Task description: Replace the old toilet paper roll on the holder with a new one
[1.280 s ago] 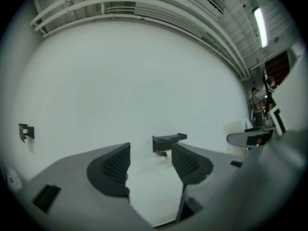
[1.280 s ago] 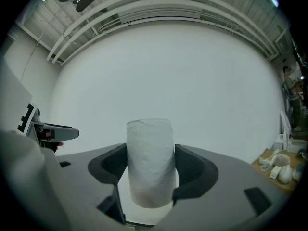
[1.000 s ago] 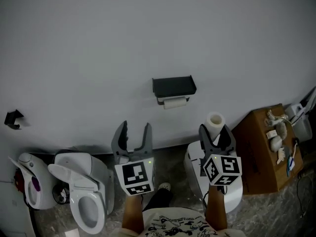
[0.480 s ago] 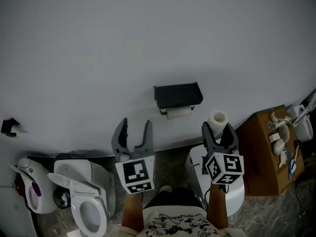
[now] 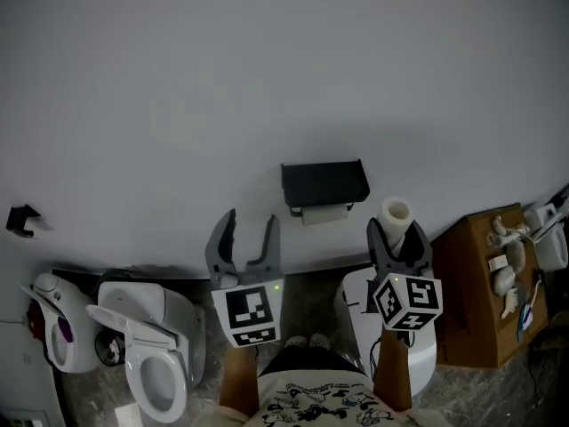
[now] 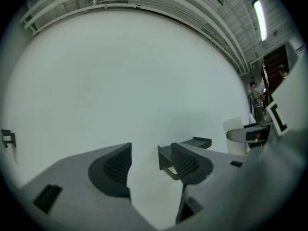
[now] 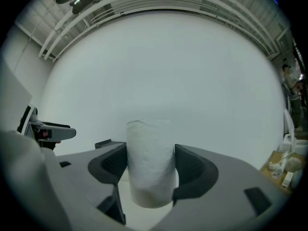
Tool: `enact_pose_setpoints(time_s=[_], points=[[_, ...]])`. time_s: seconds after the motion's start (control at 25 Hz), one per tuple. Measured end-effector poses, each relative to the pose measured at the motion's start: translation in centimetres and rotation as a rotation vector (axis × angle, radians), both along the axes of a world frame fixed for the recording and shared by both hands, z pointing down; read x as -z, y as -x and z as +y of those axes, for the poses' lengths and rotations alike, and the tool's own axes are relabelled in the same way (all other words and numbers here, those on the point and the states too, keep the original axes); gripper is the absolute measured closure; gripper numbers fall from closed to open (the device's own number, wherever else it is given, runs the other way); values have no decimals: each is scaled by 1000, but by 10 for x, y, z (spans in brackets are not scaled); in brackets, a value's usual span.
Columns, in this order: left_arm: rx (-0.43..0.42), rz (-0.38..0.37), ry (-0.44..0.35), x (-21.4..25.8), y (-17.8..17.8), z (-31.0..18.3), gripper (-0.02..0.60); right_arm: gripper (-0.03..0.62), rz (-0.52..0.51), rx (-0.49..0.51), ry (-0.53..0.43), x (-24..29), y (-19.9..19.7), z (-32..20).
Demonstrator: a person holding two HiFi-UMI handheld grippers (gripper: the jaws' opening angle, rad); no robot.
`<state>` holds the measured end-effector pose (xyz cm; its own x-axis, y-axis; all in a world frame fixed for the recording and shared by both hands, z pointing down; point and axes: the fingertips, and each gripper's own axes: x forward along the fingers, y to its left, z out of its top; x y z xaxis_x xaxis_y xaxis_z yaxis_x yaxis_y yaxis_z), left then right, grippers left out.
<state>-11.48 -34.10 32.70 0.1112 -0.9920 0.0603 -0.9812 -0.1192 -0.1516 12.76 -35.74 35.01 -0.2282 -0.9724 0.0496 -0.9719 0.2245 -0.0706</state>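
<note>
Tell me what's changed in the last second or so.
The left gripper and right gripper drew nearer the wall holder, which sits lower in the head view. Nothing grabbed or released: right stays shut on the new toilet paper roll, left open and empty, old roll still mounted.

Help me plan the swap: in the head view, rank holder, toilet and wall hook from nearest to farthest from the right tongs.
1. The holder, on the wall just up-left of the right tongs holding the new roll.
2. The toilet, low at the left.
3. The wall hook, far left.
</note>
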Motion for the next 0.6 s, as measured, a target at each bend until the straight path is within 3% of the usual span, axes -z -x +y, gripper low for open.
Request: enact_pose_setpoints(time_s=[0.32, 0.44, 0.6], points=[[-18, -82, 25, -2, -16, -6, 330, 283, 16, 24, 26, -8, -9, -13], [-20, -193, 46, -16, -25, -8, 330, 283, 17, 23, 33, -10, -14, -17], [-6, -395, 78, -31, -35, -13, 330, 283, 14, 22, 42, -14, -20, -20]])
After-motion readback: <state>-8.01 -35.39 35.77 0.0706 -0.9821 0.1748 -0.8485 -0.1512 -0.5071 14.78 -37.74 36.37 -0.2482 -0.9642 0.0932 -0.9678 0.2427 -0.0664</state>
